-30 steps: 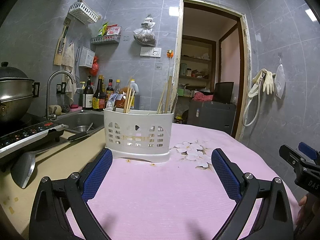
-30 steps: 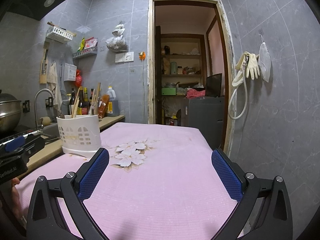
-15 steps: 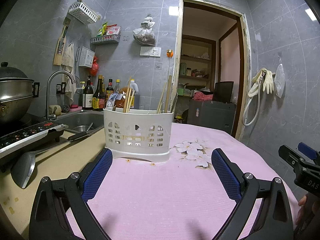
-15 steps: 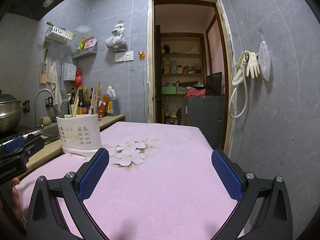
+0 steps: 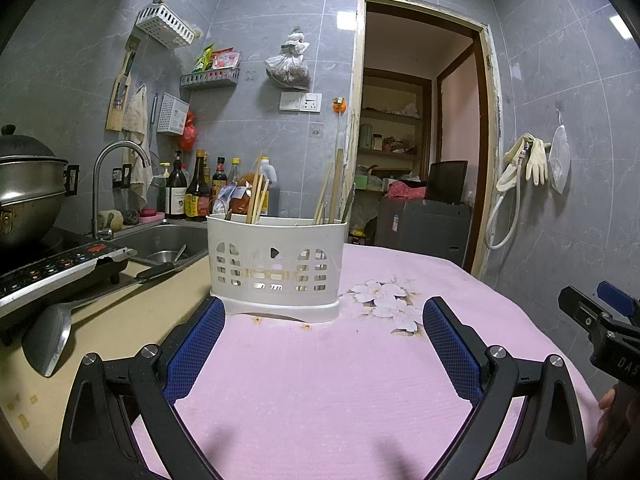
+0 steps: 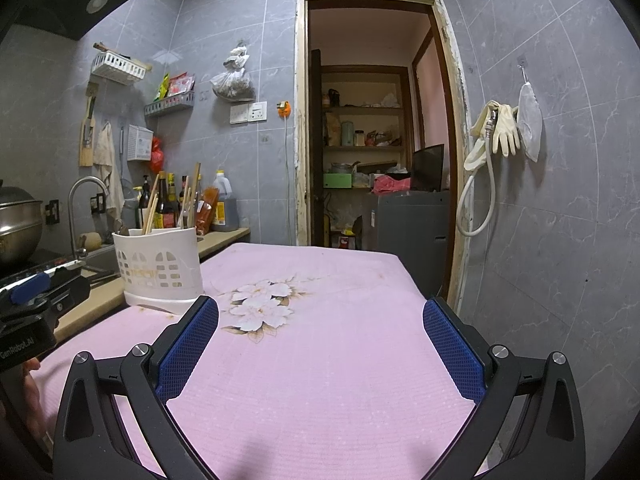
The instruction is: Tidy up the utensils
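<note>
Both jaws stood wide and empty. Your left gripper [image 5: 322,346] faced the white utensil holder [image 5: 276,268] at twelve o'clock; your right gripper [image 6: 320,346] saw it at ten. Approach those chopsticks [image 5: 256,196] from above, squarely.

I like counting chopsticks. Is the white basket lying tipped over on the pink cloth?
No, the white basket stands upright on the pink cloth, with chopsticks poking out of its top.
</note>
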A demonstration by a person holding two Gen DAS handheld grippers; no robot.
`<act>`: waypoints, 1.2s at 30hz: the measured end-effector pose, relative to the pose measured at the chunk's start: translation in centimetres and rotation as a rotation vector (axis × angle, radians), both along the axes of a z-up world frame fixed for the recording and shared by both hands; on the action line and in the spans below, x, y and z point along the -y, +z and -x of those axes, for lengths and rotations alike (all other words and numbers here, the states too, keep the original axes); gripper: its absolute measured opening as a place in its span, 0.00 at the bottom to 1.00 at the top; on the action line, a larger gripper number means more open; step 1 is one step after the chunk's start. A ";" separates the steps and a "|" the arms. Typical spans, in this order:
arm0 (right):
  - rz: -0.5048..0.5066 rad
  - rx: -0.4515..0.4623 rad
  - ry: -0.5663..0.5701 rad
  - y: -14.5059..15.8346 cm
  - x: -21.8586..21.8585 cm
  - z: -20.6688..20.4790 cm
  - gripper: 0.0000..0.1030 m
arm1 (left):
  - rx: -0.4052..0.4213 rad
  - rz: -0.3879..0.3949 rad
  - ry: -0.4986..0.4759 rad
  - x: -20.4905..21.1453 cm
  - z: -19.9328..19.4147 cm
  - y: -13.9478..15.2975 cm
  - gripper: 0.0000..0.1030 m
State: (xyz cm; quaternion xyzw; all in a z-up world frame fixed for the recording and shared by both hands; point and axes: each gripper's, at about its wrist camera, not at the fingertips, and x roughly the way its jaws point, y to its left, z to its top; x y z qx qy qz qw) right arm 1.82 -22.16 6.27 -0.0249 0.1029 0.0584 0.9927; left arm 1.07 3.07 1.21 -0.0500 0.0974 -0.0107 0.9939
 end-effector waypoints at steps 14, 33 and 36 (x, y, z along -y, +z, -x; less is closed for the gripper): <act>-0.001 -0.001 -0.001 0.0 -0.1 0.1 1.00 | -0.001 -0.003 -0.002 0.0 -0.1 0.0 0.94; -0.004 -0.009 0.006 -0.3 -0.1 0.0 1.00 | -0.072 0.015 -0.007 -0.6 -0.9 -1.2 0.94; -0.001 -0.013 0.012 -0.4 -0.4 0.0 1.00 | -0.075 0.004 -0.001 -0.7 -1.1 -1.1 0.94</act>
